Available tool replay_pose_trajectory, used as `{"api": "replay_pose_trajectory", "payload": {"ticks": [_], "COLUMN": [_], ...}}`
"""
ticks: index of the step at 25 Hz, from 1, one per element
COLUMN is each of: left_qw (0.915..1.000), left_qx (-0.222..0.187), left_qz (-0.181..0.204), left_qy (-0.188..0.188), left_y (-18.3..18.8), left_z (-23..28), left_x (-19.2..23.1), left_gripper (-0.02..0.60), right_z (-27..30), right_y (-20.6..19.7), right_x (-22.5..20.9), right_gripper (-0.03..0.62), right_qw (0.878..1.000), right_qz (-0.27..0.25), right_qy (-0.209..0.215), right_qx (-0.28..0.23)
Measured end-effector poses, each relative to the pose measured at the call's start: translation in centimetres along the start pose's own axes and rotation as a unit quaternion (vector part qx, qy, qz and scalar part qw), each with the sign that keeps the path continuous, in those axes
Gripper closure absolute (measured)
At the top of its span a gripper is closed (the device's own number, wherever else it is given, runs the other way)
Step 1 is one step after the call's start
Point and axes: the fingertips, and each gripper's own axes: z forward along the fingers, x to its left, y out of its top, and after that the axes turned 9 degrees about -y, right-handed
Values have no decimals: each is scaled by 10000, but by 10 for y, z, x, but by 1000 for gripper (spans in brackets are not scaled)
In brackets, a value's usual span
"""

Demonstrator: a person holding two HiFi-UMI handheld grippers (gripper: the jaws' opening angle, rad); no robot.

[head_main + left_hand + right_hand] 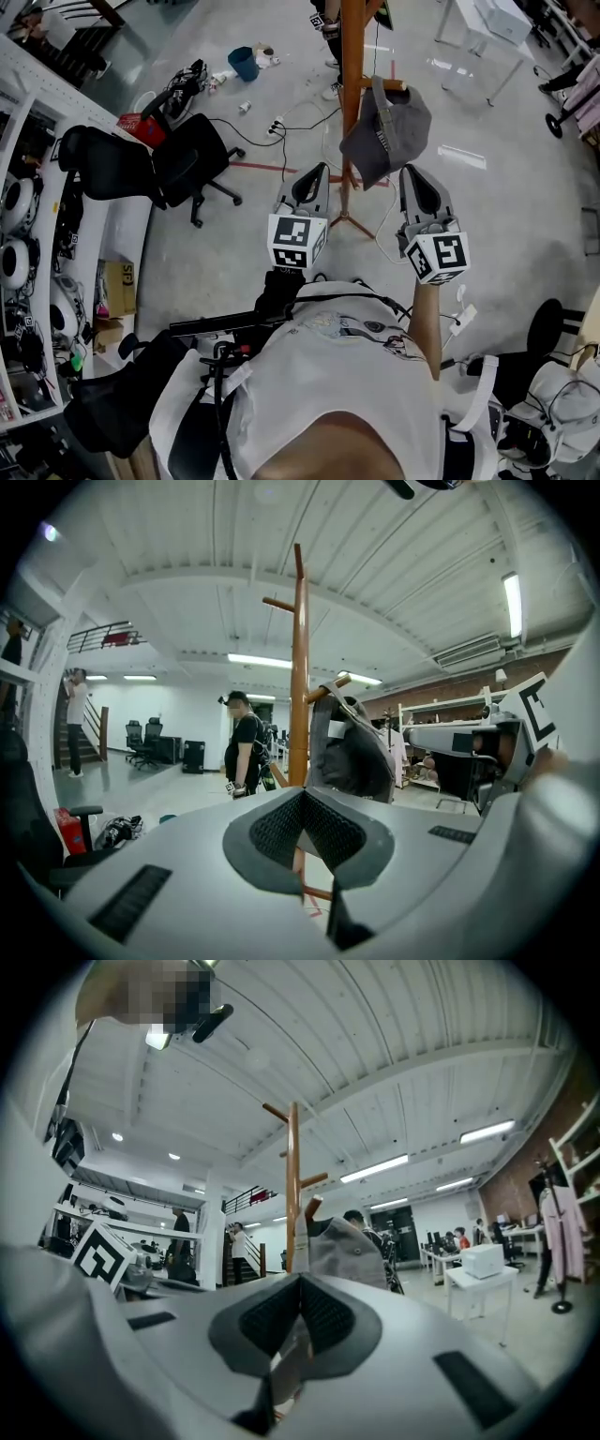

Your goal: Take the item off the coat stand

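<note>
A grey cap (389, 131) hangs on a peg of the wooden coat stand (352, 56). In the head view, my left gripper (317, 172) and right gripper (412, 174) are raised side by side just short of the stand, the cap between and beyond their tips. Both point at the stand without touching it. In the left gripper view the cap (352, 752) hangs right of the pole (299, 667), above my left gripper (302, 799), whose jaws meet with nothing in them. In the right gripper view the cap (347, 1251) sits just past my shut, empty right gripper (300, 1283).
Two black office chairs (178, 159) stand left of the stand, with cables and a blue bucket (243, 63) on the floor behind them. Shelving (33, 234) lines the left wall, and a white table (487, 28) stands at the far right. A person (244, 747) stands beyond the stand.
</note>
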Motion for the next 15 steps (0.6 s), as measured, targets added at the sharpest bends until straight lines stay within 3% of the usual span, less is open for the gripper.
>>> {"api": "replay_pose_trajectory", "payload": {"ticks": [15], "left_qw": [10000], "left_qx": [44], "left_qz": [21], "left_qy": [58], "left_y": [1], "left_z": [14], "left_x": [4], "left_gripper": [578], "right_z": [41], "right_y": [33], "right_x": [-74], "right_gripper": [588], "right_qw": [9981], "right_qz": [-428], "right_qy": [-368], "right_qx": [-255]}}
